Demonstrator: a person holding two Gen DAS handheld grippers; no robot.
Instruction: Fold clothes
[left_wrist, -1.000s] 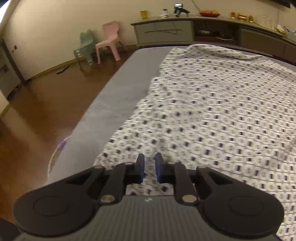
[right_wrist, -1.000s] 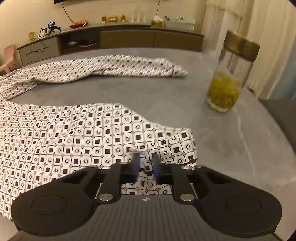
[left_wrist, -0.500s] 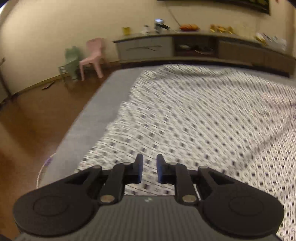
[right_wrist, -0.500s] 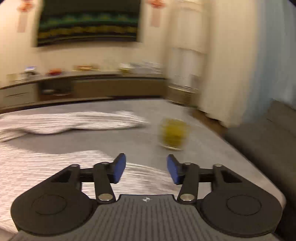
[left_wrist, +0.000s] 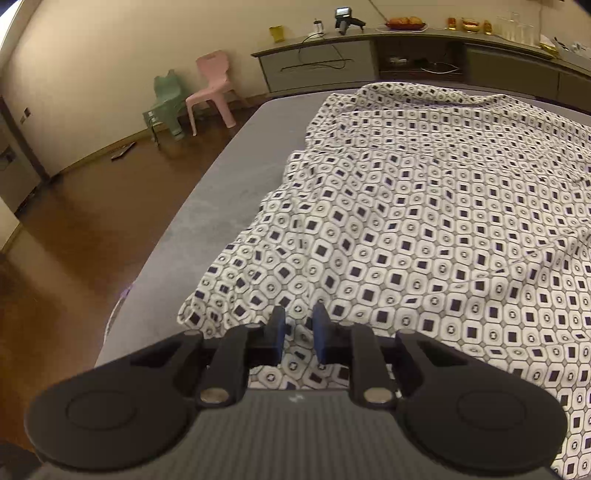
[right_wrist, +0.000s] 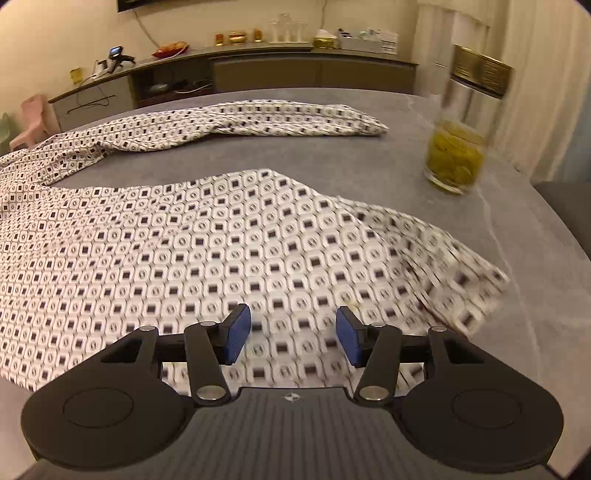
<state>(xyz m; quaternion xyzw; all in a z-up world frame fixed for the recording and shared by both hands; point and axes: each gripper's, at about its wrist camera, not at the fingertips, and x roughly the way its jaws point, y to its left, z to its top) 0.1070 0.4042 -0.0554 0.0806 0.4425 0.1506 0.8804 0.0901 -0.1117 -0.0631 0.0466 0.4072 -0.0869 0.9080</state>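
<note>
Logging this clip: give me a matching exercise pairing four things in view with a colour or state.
Things:
1. patterned garment
2. glass jar
3. small chair
4. right gripper

Colour or state:
A. pink
B. jaws apart, nothing clamped
C. spread on the grey table
D. holds yellow-green contents

Pairs: 1-C, 2-D, 3-A, 4-B
</note>
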